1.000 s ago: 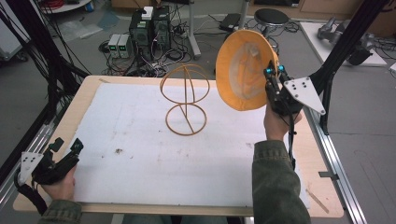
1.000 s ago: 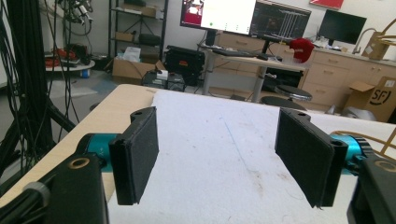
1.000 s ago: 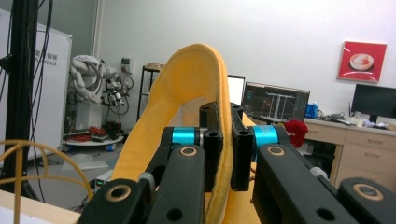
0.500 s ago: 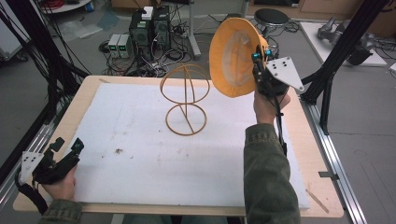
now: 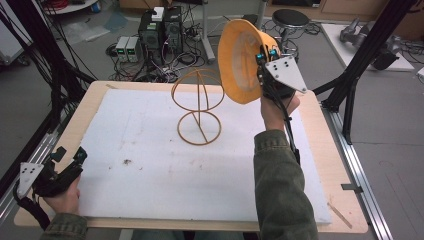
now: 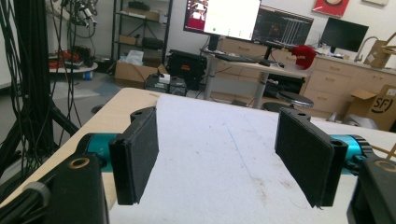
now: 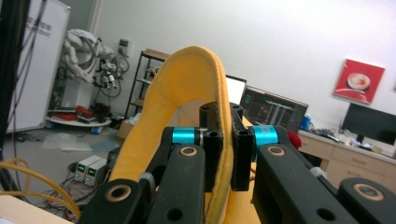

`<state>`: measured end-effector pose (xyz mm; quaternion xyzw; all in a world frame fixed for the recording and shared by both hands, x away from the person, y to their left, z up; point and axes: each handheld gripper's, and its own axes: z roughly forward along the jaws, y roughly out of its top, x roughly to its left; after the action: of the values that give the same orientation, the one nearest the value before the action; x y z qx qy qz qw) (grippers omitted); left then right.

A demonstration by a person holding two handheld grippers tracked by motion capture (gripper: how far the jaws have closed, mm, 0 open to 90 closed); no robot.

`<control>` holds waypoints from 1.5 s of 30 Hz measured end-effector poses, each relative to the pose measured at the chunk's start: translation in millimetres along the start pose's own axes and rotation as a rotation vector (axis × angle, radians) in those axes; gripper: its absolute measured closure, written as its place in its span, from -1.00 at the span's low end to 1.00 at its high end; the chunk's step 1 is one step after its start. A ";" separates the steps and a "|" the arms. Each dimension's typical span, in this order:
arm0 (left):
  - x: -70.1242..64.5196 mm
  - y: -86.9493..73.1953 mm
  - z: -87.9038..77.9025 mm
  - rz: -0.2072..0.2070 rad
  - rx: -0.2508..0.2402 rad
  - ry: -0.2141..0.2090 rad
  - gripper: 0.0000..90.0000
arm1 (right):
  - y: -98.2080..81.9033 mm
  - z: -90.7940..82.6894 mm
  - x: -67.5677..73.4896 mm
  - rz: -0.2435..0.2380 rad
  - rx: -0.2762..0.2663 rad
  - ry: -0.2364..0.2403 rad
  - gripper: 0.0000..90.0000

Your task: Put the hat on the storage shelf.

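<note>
A yellow hat (image 5: pixel 242 57) hangs in the air above the table's far right, held upright by its brim. My right gripper (image 5: pixel 263 60) is shut on that brim; in the right gripper view the hat's brim (image 7: pixel 187 84) runs between the two black pads (image 7: pixel 213 149). A wire hat stand (image 5: pixel 198 107), orange, with a round base and a looped top, stands on the white foam mat (image 5: pixel 150 160) just left of the hat. My left gripper (image 5: pixel 67 157) rests at the table's near left corner, open, its pads (image 6: pixel 137 158) wide apart over bare mat.
The wooden table (image 5: pixel 320 130) has a black frame post (image 5: pixel 360 65) at its right and cables at its left. Electronics boxes (image 5: pixel 160 27) and a stool (image 5: pixel 290 17) sit on the floor beyond the far edge.
My right gripper has carried the hat left and slightly up, nearer the top of the wire stand. The left gripper has stayed where it was.
</note>
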<state>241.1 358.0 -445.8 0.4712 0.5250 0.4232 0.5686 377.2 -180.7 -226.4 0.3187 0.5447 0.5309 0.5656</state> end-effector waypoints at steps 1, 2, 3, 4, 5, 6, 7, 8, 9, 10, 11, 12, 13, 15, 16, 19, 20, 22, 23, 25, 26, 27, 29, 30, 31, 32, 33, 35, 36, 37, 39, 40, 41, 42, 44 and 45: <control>0.4 0.1 -0.1 -0.002 0.001 0.001 -0.32 | 0.0 0.0 0.0 0.000 0.000 0.000 0.92; 0.7 0.1 -0.1 -0.005 0.000 0.002 -0.32 | 2.6 1.2 3.2 -0.011 -0.004 0.008 0.92; 0.9 0.2 -0.2 -0.006 0.000 0.002 -0.32 | 5.6 2.1 8.4 -0.016 -0.005 0.017 0.92; 1.0 0.2 -0.2 -0.007 0.000 0.002 -0.32 | 7.9 3.0 13.9 -0.020 -0.006 0.026 0.92; 1.1 0.2 -0.1 -0.010 -0.002 0.002 -0.32 | 8.7 3.3 15.6 -0.026 -0.009 0.030 0.92; 1.2 0.1 0.0 -0.012 -0.002 0.002 -0.32 | 10.5 3.6 20.9 -0.020 -0.010 0.041 0.92; 1.3 -0.1 0.1 -0.014 -0.002 0.002 -0.32 | 11.9 4.0 24.9 -0.018 -0.015 0.051 0.92; 1.3 -0.1 0.1 -0.016 -0.002 0.001 -0.32 | 13.0 4.2 29.0 -0.016 -0.016 0.059 0.92; 1.3 -0.1 0.2 -0.016 -0.002 0.001 -0.32 | 13.8 4.9 32.8 -0.009 -0.018 0.071 0.92; 1.3 -0.1 0.0 -0.017 -0.003 0.001 -0.32 | 14.4 5.1 35.8 -0.008 -0.016 0.078 0.92; 1.3 0.0 0.0 -0.017 -0.003 0.001 -0.32 | 15.9 6.6 45.1 -0.004 -0.016 0.103 0.92; 1.4 0.0 -0.1 -0.016 -0.004 0.001 -0.32 | 15.9 6.6 45.1 -0.004 -0.016 0.103 0.92; 1.4 0.0 -0.1 -0.016 -0.005 0.001 -0.32 | 16.3 7.1 48.2 -0.004 -0.016 0.111 0.92; 1.7 0.0 -0.1 -0.016 -0.002 0.003 -0.32 | 16.7 8.4 56.9 0.012 -0.009 0.141 0.92; 1.8 -0.1 0.1 -0.016 -0.002 0.003 -0.32 | 16.7 9.1 61.2 0.009 -0.008 0.150 0.92; 1.9 -0.3 0.4 -0.019 -0.003 0.001 -0.32 | 17.0 10.0 76.2 0.030 -0.002 0.195 0.92; 1.9 -0.4 0.6 -0.019 -0.001 0.000 -0.32 | 17.2 9.9 79.8 0.033 -0.001 0.206 0.92; 1.9 -0.6 1.0 -0.023 0.000 -0.001 -0.32 | 17.8 9.3 90.6 0.065 0.004 0.246 0.92; 1.9 -0.7 1.2 -0.025 0.000 -0.001 -0.32 | 17.9 8.9 95.3 0.076 0.007 0.262 0.92; 1.9 -0.7 1.2 -0.026 0.000 -0.001 -0.32 | 17.6 7.8 103.8 0.090 0.015 0.291 0.92; 2.3 -0.6 1.0 -0.024 0.000 -0.001 -0.32 | 17.1 7.0 109.8 0.097 0.019 0.308 0.92; 2.4 -0.5 0.9 -0.024 -0.001 -0.001 -0.32 | 17.0 6.4 114.5 0.098 0.022 0.321 0.92; 2.5 -0.4 0.6 -0.026 -0.001 0.000 -0.32 | 16.5 5.5 123.3 0.098 0.026 0.340 0.92; 2.5 -0.4 0.7 -0.029 -0.003 0.000 -0.32 | 16.4 5.1 127.5 0.094 0.028 0.348 0.92; 2.5 -0.5 0.8 -0.030 -0.003 0.000 -0.32 | 16.4 5.1 131.4 0.088 0.030 0.357 0.92; 2.6 -0.5 0.8 -0.030 -0.003 0.000 -0.32 | 16.3 5.2 134.9 0.081 0.033 0.361 0.92; 2.9 -0.4 0.8 -0.028 -0.002 -0.001 -0.32 | 16.2 5.9 138.1 0.078 0.034 0.365 0.92; 3.0 -0.5 0.9 -0.028 -0.001 -0.001 -0.32 | 15.9 7.7 143.0 0.077 0.038 0.364 0.92; 3.0 -0.5 1.0 -0.028 -0.001 -0.001 -0.32 | 15.7 8.6 145.5 0.079 0.043 0.367 0.92; 3.2 -0.5 1.0 -0.028 0.000 0.001 -0.32 | 15.3 10.1 148.5 0.080 0.047 0.366 0.92; 3.3 -0.5 1.1 -0.031 -0.002 0.000 -0.32 | 14.4 11.9 153.3 0.082 0.057 0.365 0.92; 3.5 -0.6 1.1 -0.031 -0.002 0.000 -0.32 | 13.7 13.0 156.1 0.085 0.065 0.366 0.92; 3.6 -0.6 1.3 -0.032 -0.002 0.000 -0.32 | 13.1 14.0 159.7 0.086 0.074 0.370 0.92; 3.6 -0.7 1.3 -0.034 -0.002 0.000 -0.32 | 12.9 14.6 162.8 0.087 0.079 0.371 0.91; 3.9 -0.7 1.5 -0.036 -0.002 0.000 -0.32 | 12.5 15.5 167.8 0.082 0.089 0.377 0.91; 4.0 -0.7 1.4 -0.036 -0.002 0.000 -0.32 | 12.0 16.2 171.5 0.078 0.100 0.375 0.91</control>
<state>242.8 361.6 -447.3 0.4608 0.5331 0.4134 0.5767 362.7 -11.8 -259.4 0.2629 0.6534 0.5747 0.4166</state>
